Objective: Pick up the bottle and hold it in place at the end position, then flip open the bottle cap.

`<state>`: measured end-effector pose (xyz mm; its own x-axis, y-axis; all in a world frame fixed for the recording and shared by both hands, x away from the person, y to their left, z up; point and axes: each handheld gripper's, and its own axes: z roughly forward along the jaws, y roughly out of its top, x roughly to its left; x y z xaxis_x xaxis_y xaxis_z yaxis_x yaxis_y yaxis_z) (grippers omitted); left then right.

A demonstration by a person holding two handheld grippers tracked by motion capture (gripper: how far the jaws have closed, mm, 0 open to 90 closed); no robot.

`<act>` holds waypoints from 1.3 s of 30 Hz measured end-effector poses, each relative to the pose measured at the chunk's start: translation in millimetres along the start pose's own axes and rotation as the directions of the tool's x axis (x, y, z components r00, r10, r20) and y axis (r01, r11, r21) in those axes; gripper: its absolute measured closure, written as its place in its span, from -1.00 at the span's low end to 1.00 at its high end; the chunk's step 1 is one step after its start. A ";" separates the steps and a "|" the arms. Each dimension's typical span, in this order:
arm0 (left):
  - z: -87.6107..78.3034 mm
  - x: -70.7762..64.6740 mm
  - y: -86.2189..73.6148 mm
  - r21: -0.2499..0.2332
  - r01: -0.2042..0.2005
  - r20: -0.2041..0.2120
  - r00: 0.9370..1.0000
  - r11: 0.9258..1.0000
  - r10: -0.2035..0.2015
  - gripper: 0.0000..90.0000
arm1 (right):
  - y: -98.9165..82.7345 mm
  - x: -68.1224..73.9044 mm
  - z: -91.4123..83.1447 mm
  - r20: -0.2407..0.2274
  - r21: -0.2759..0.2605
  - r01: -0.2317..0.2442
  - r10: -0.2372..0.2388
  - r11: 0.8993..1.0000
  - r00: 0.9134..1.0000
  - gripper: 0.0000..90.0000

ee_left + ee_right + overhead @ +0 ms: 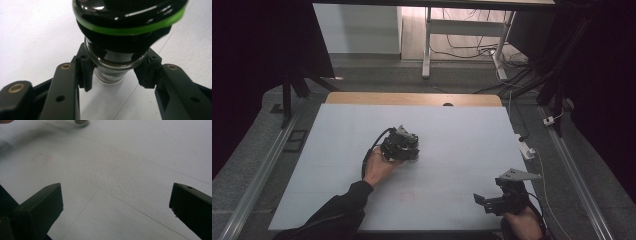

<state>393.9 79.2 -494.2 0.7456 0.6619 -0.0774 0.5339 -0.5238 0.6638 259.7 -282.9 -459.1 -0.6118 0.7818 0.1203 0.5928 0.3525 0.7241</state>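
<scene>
A glass jar [113, 61] with a black lid and a green band [130, 30] stands upright on the white table [452, 135]. In the left gripper view I look down on it from above. My left gripper [116, 75] is shut on the jar's glass neck just under the lid, one pad on each side. In the high view this gripper [401, 145] sits at the middle of the table, hiding most of the jar. My right gripper [492, 192] hovers open near the front right corner with nothing between its jaws [116, 202]. The jar's base [81, 122] shows far off in the right gripper view.
The white table sheet has a wooden strip [412, 98] along its far edge. A faint reddish square mark [41, 158] lies on the sheet near the front. Metal rails [262, 165] run along both sides, and a white cable [537, 160] trails off the right edge.
</scene>
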 end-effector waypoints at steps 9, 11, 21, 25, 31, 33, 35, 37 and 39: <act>3.9 -4.7 -1.0 0.008 -0.035 -0.016 0.999 0.999 0.035 0.19 | -0.4 0.2 -0.4 0.001 0.001 0.000 0.000 1.000 1.000 -1.00; 4.0 -3.9 -1.3 0.007 -0.034 -0.011 0.999 0.999 0.034 0.19 | -0.5 0.4 -0.6 0.004 0.002 0.004 -0.004 1.000 1.000 -1.00; 4.1 -3.2 -1.7 0.007 -0.036 -0.007 0.999 0.999 0.036 0.19 | -0.8 0.6 -4.2 0.004 -0.023 0.004 -0.004 1.000 1.000 -1.00; 4.2 -3.2 -2.3 0.003 -0.036 -0.007 0.999 0.999 0.036 0.20 | 0.3 2.6 -4.1 -0.006 -0.027 0.008 -0.008 1.000 1.000 -1.00; 4.2 -2.9 -2.7 0.001 -0.037 -0.006 0.999 0.999 0.037 0.19 | 6.0 8.1 -4.8 -0.037 -0.054 0.028 -0.030 0.998 0.999 -1.00; 4.2 -2.8 -2.9 -0.001 -0.038 -0.006 0.999 0.999 0.038 0.20 | 7.9 9.6 -4.0 -0.054 -0.056 0.033 -0.036 0.998 0.998 -1.00; 4.3 -2.8 -3.4 -0.005 -0.038 -0.005 0.999 0.999 0.038 0.19 | 8.8 10.5 -3.2 -0.061 -0.059 0.037 -0.041 0.998 0.997 -1.00; 4.4 -2.9 -4.2 -0.011 -0.039 -0.006 0.999 0.999 0.039 0.19 | 11.9 13.7 -0.9 -0.079 -0.054 0.052 -0.057 0.997 0.995 -1.00; 4.5 -2.9 -4.4 -0.012 -0.039 -0.006 0.999 0.999 0.039 0.19 | 14.2 15.4 1.0 -0.106 -0.056 0.059 -0.064 0.997 0.992 -1.00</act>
<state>391.1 77.2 -500.2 0.7635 0.6441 -0.0470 0.4994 -0.5427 0.6754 259.2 -265.4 -447.7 -0.7008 0.6985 0.1448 0.5258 0.3686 0.7666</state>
